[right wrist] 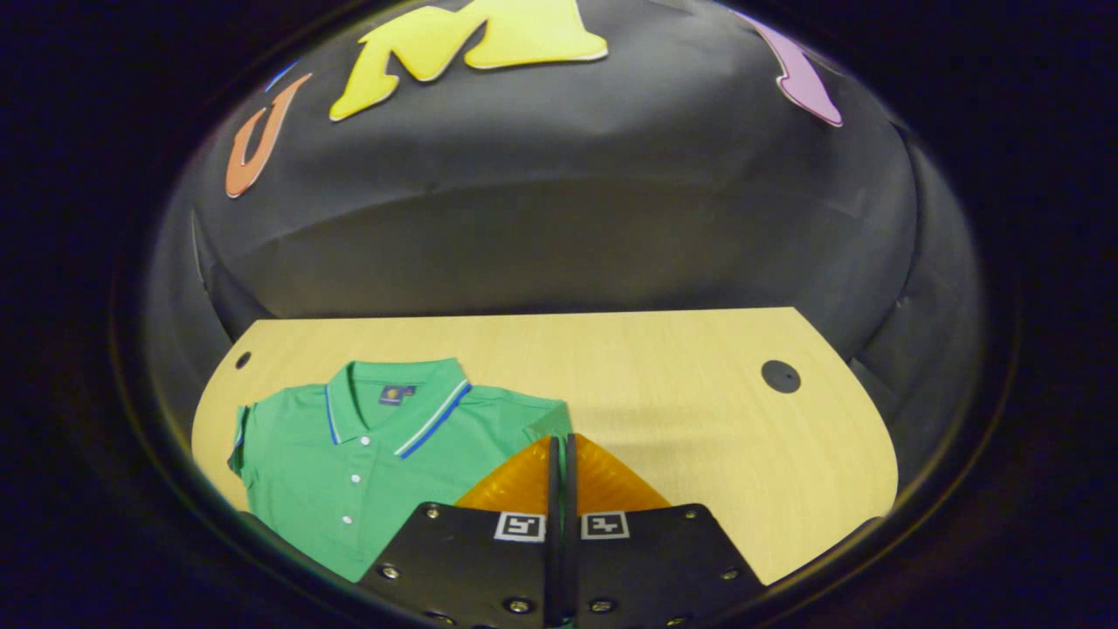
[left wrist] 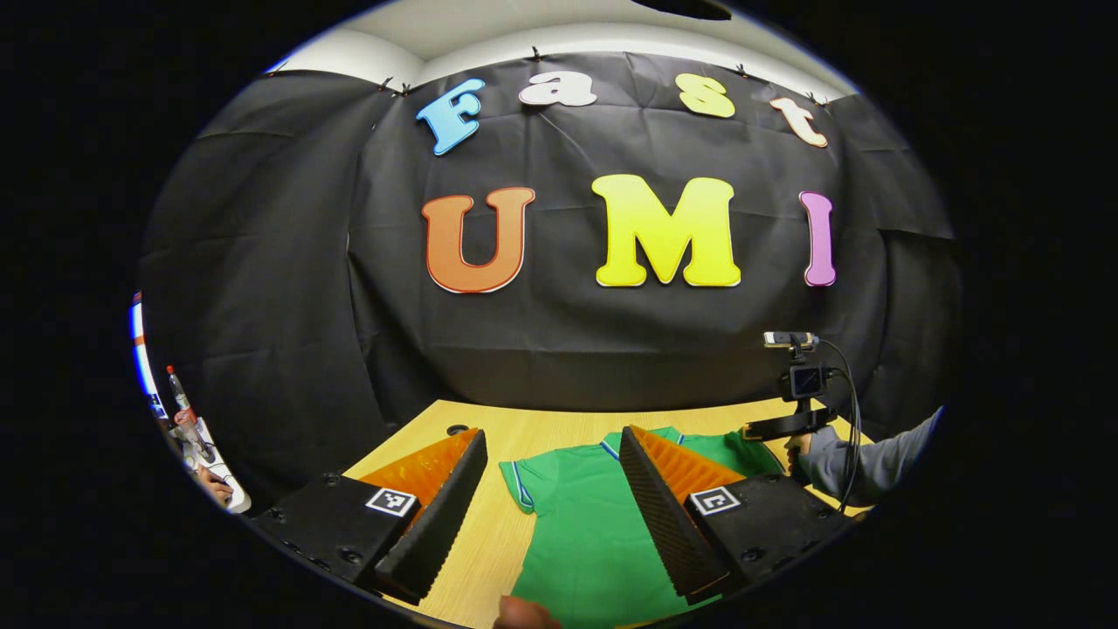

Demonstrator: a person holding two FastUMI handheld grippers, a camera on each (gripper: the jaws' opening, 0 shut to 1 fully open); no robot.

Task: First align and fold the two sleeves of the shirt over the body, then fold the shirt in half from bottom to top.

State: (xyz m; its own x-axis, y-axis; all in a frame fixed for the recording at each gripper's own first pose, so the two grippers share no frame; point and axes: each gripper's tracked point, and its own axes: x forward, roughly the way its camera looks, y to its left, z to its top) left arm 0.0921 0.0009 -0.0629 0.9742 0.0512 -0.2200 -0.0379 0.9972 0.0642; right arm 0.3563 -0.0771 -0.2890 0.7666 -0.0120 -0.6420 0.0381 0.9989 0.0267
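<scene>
**Shirt flat, no fold made yet**

The left gripper (left wrist: 552, 432) hangs over the table (left wrist: 524, 418) with its two fingers wide apart. It holds nothing. The near side of the shirt (left wrist: 585, 524) lies under it and between its fingers.

The shirt is green and lies face up near the left end of the table in the right gripper view. Its collar (right wrist: 393, 393) points at the back wall and its buttons show. The sleeve (right wrist: 240, 437) on the left lies out to the side, not over the body. The bottom of the shirt is hidden, so I cannot tell how it lies.

The right gripper (right wrist: 562, 441) is at the other sleeve. Its fingers are pressed close together, and a thin strip of green shows between them. I think it has pinched the edge of that sleeve. In the left gripper view a hand in a grey sleeve (left wrist: 873, 459) holds it there.

So the job is just starting. One sleeve looks grabbed but is not folded over. Both sleeves need to go across the body. After that, the bottom has to come up to the top
</scene>
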